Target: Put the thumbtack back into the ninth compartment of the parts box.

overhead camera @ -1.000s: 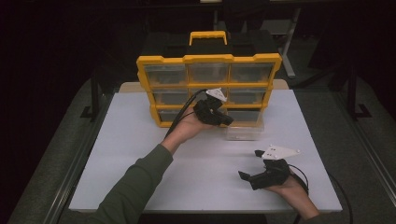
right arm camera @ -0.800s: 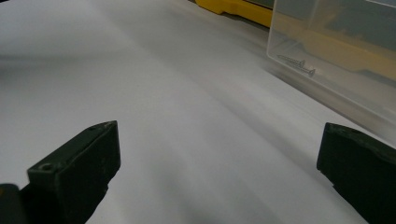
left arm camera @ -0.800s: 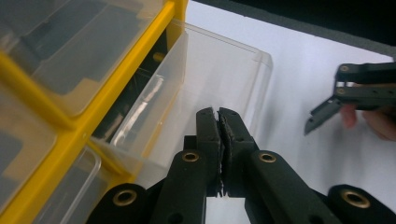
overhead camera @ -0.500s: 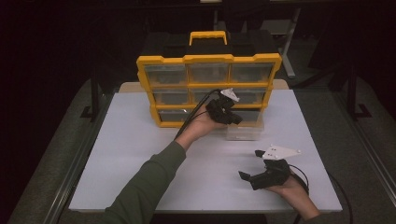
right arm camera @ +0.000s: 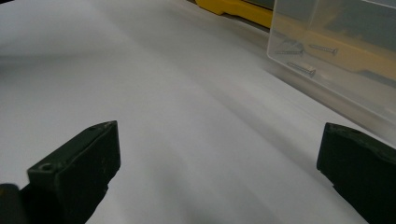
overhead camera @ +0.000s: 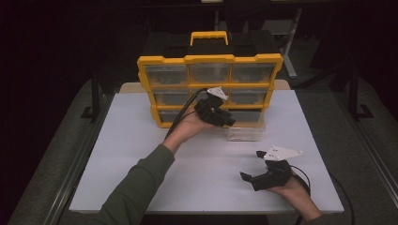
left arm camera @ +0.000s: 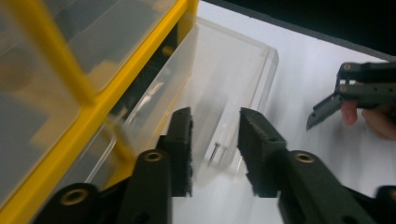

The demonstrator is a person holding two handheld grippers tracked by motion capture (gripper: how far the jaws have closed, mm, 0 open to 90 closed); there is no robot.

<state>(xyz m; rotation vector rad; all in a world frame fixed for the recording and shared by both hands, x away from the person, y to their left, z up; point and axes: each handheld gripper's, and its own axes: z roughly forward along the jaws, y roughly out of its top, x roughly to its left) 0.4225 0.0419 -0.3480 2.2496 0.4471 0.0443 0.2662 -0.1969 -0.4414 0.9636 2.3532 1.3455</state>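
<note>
High view: I am hovering left gripper [overhead camera: 230, 121], jaws part-open and empty, over pulled-out drawer [overhead camera: 245, 132]; right gripper [overhead camera: 251, 179] is resting wide open, empty. Next, likely picking a screw [left arm camera: 214, 152].

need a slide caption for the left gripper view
Open left claw poised over a clear plastic drawer pulled from the yellow organizer, a small screw inside.

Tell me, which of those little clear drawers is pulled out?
The bottom-right drawer of the yellow organizer. It sticks out onto the white table, just beside the left claw, with screws inside; the other drawers sit flush in the frame.
</note>
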